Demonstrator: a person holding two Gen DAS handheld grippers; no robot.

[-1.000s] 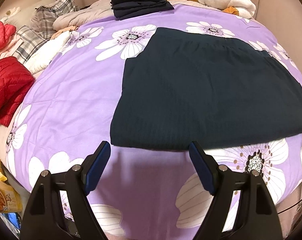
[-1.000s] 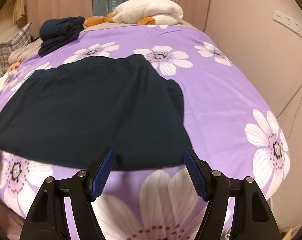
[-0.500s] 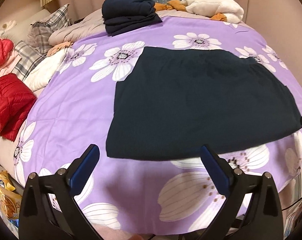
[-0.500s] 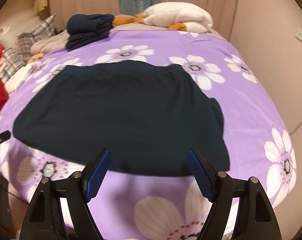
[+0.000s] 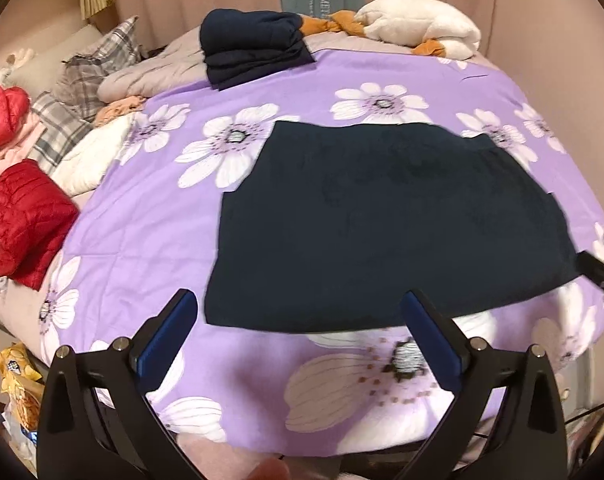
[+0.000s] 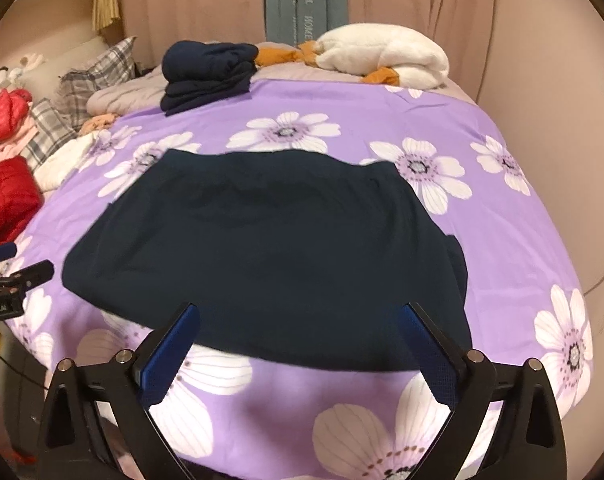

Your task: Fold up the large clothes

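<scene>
A large dark navy garment [image 5: 382, 224] lies flat, folded to a rough rectangle, on the purple flowered bedspread [image 5: 142, 216]; it also shows in the right wrist view [image 6: 270, 256]. My left gripper [image 5: 300, 322] is open and empty, held back above the bed's near edge, short of the garment's near left corner. My right gripper [image 6: 298, 338] is open and empty, above the garment's near hem. Each gripper shows at the edge of the other's view.
A stack of folded navy clothes [image 5: 254, 48] sits at the far side of the bed, with a white fluffy blanket [image 5: 422, 24] beside it. Red puffer jackets [image 5: 26, 216], plaid cloth [image 5: 58, 132] and white clothes lie at the left. A wall [image 6: 562, 120] runs along the right.
Both grippers have pulled back and up from the garment's near edge, so more of the bed shows. The left jaws have opened wider. The garment has not moved.
</scene>
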